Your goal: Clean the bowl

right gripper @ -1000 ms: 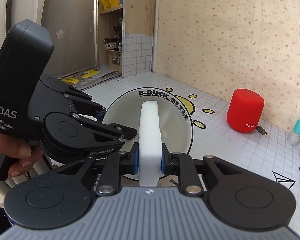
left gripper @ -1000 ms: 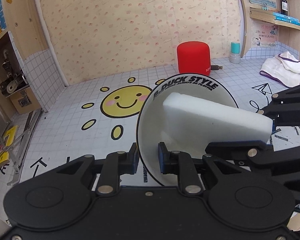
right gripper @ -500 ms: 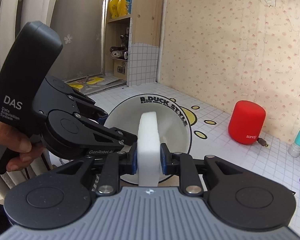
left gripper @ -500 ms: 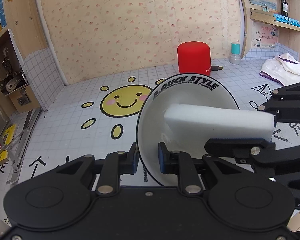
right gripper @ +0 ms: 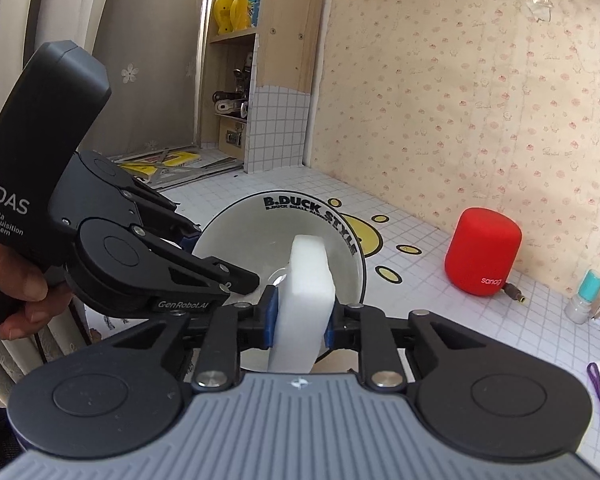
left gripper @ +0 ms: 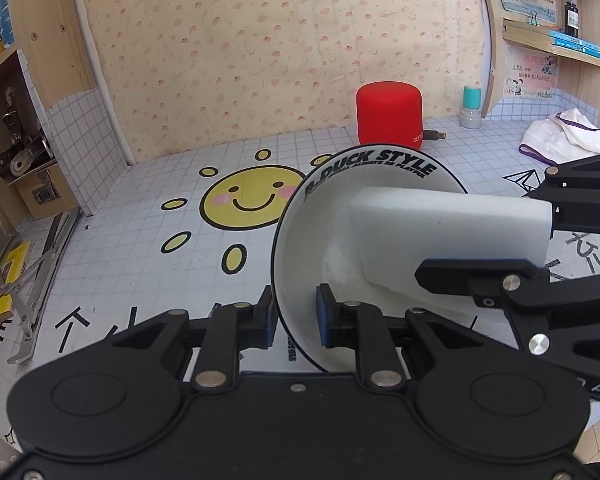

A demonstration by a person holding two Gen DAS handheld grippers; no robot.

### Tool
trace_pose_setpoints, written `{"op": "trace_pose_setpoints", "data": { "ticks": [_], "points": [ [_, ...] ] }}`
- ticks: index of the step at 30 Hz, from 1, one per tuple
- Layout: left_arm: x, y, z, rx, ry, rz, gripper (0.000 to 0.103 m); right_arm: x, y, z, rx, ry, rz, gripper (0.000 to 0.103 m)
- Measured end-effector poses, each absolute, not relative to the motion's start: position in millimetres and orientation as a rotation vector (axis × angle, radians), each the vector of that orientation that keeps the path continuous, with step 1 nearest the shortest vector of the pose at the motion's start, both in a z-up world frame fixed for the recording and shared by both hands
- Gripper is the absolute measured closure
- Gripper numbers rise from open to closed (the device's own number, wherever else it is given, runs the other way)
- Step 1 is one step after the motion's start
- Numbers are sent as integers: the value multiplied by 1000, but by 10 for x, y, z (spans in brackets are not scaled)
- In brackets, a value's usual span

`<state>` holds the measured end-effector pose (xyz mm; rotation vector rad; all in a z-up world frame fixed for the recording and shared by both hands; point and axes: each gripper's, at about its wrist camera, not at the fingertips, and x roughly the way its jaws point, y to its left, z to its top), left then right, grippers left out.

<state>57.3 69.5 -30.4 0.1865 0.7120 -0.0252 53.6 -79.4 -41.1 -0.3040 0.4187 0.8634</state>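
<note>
Left gripper [left gripper: 294, 318] pinched only the bowl [left gripper: 336, 216] rim; right gripper [right gripper: 300, 322], jaws just tightened, clamped the sponge [right gripper: 310, 276]. Hard scrubbing could have levered the bowl loose.

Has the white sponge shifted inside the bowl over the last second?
Yes. The sponge has tipped flatter and slightly right against the bowl lettering.

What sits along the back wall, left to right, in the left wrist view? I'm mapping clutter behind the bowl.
red speaker → teal-capped bottle → white cloth
</note>
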Motion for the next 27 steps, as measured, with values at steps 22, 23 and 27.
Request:
{"op": "trace_pose_setpoints", "data": {
  "ticks": [22,23,27],
  "points": [
    [655,578,-215,239,708,-48,86,517,-787,-407,-435,410,767,80],
    [664,568,-209,251,709,-52,85,525,-791,-415,-427,422,778,80],
    [703,540,-187,294,713,-75,85,546,-790,-457,-398,465,833,80]
  ]
}}
